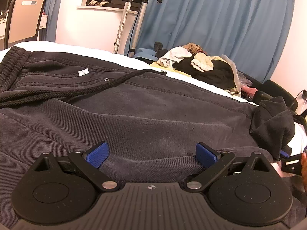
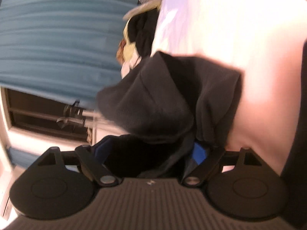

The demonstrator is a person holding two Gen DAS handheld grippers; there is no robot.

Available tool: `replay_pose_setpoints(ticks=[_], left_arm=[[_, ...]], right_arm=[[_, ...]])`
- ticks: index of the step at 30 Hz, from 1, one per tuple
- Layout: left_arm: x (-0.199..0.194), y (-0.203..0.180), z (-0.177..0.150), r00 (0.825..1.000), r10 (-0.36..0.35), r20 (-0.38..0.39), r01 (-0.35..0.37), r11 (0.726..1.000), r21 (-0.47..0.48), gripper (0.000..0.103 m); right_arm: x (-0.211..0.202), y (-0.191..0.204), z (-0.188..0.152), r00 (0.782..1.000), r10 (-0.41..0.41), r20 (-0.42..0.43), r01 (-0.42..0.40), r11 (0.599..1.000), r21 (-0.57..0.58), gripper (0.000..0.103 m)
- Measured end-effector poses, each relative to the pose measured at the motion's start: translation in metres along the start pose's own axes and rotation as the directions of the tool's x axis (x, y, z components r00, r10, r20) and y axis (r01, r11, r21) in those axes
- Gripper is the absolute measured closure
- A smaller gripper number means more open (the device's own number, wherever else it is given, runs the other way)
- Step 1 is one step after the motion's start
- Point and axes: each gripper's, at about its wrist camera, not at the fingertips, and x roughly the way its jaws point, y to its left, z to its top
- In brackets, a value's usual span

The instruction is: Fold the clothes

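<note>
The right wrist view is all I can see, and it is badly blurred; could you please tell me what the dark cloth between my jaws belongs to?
Observer: It is one end of the dark grey trousers, which lie spread across the white bed; that end is bunched up at the right gripper.
Operator: Thank you. Is the left gripper holding anything?
Observer: No. The left gripper is open, its blue pads resting apart on the trousers.
Operator: Where is the waistband?
Observer: The waistband is at the far left, with the black drawstring trailing across the fabric.
</note>
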Motion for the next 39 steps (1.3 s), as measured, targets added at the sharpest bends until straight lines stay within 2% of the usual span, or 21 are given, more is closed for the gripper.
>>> replay_pose_setpoints(ticks=[1, 3, 4, 6, 10, 13, 15, 18, 20, 22, 23, 25, 26, 27, 29, 32, 33, 35, 37, 38, 39], left_arm=[[0.0, 0.0, 0.0, 1.0, 0.001, 0.0, -0.001, 1.0, 0.003, 0.004], [0.0, 0.0, -0.001, 1.0, -0.002, 0.001, 0.002, 1.0, 0.005, 0.004], [0.0, 0.001, -0.001, 1.0, -0.004, 0.001, 0.004, 1.0, 0.004, 0.004], [0.0, 0.002, -0.001, 1.0, -0.007, 0.003, 0.007, 1.0, 0.002, 0.004], [0.001, 0.003, -0.003, 1.0, -0.011, 0.004, 0.011, 1.0, 0.0, 0.004], [0.001, 0.003, -0.003, 1.0, -0.015, 0.005, 0.015, 1.0, 0.001, 0.004], [0.001, 0.003, -0.003, 1.0, -0.016, 0.005, 0.016, 1.0, 0.001, 0.003], [0.002, 0.002, -0.002, 1.0, -0.01, 0.004, 0.01, 1.0, 0.004, 0.003], [0.003, 0.0, -0.003, 1.0, -0.002, 0.004, 0.002, 1.0, 0.011, 0.003], [0.004, -0.002, -0.002, 1.0, 0.006, 0.001, -0.006, 1.0, 0.01, 0.003], [0.005, -0.003, -0.001, 1.0, 0.01, 0.0, -0.01, 1.0, 0.009, 0.002], [0.008, -0.005, -0.002, 1.0, 0.017, 0.003, -0.017, 1.0, 0.014, 0.001], [0.01, -0.007, -0.003, 1.0, 0.023, 0.005, -0.023, 1.0, 0.019, 0.001], [0.012, -0.009, -0.003, 0.999, 0.032, 0.005, -0.032, 0.999, 0.028, 0.001], [0.016, -0.013, -0.003, 0.999, 0.051, 0.002, -0.051, 0.997, 0.049, 0.0], [0.018, -0.017, -0.004, 0.998, 0.065, 0.001, -0.065, 0.996, 0.065, 0.0], [0.018, -0.017, -0.005, 0.998, 0.065, 0.002, -0.065, 0.996, 0.065, 0.0], [0.018, -0.017, -0.006, 0.998, 0.065, 0.003, -0.065, 0.996, 0.065, 0.0], [0.017, -0.016, -0.006, 0.998, 0.063, 0.004, -0.063, 0.996, 0.066, 0.0], [0.016, -0.016, -0.006, 0.998, 0.06, 0.004, -0.06, 0.996, 0.067, 0.0], [0.015, -0.017, -0.006, 0.998, 0.058, 0.004, -0.058, 0.996, 0.068, 0.0]], right_arm=[[0.003, -0.001, 0.004, 1.0, -0.007, 0.006, 0.007, 1.0, 0.005, 0.026], [0.006, -0.004, 0.01, 1.0, -0.021, 0.02, 0.02, 1.0, 0.013, 0.048], [0.003, -0.002, 0.012, 0.999, -0.027, 0.029, 0.027, 1.0, 0.007, 0.054], [-0.004, 0.007, 0.016, 0.995, -0.056, 0.08, 0.06, 0.997, -0.046, 0.082], [-0.033, 0.036, 0.031, 0.978, -0.056, 0.201, 0.1, 0.971, -0.218, 0.086], [-0.057, 0.075, 0.056, 0.953, -0.039, 0.301, 0.165, 0.899, -0.406, 0.088], [-0.076, 0.097, 0.081, 0.915, -0.046, 0.401, 0.258, 0.831, -0.492, 0.09], [-0.095, 0.107, 0.132, 0.858, -0.1, 0.503, 0.39, 0.764, -0.514, 0.091], [-0.096, 0.097, 0.163, 0.82, -0.182, 0.543, 0.508, 0.67, -0.542, 0.091], [-0.097, 0.067, 0.187, 0.812, -0.27, 0.517, 0.553, 0.638, -0.536, 0.09], [-0.09, 0.051, 0.197, 0.816, -0.302, 0.493, 0.557, 0.638, -0.531, 0.088], [-0.088, 0.017, 0.2, 0.813, -0.343, 0.471, 0.568, 0.646, -0.51, 0.072], [-0.085, 0.005, 0.201, 0.803, -0.358, 0.477, 0.581, 0.65, -0.49, 0.059], [-0.086, -0.007, 0.201, 0.799, -0.344, 0.493, 0.576, 0.672, -0.466, 0.046], [-0.095, -0.025, 0.201, 0.804, -0.315, 0.505, 0.548, 0.723, -0.421, 0.03], [-0.107, -0.025, 0.218, 0.822, -0.286, 0.492, 0.501, 0.774, -0.387, 0.028], [-0.117, -0.02, 0.213, 0.812, -0.275, 0.515, 0.499, 0.784, -0.368, 0.027], [-0.128, -0.013, 0.211, 0.768, -0.246, 0.592, 0.493, 0.817, -0.299, 0.017], [-0.148, -0.011, 0.194, 0.727, -0.206, 0.654, 0.442, 0.871, -0.217, 0.016], [-0.162, -0.012, 0.183, 0.721, -0.208, 0.661, 0.424, 0.887, -0.184, 0.016], [-0.164, -0.012, 0.17, 0.726, -0.218, 0.652, 0.412, 0.897, -0.159, 0.016]])
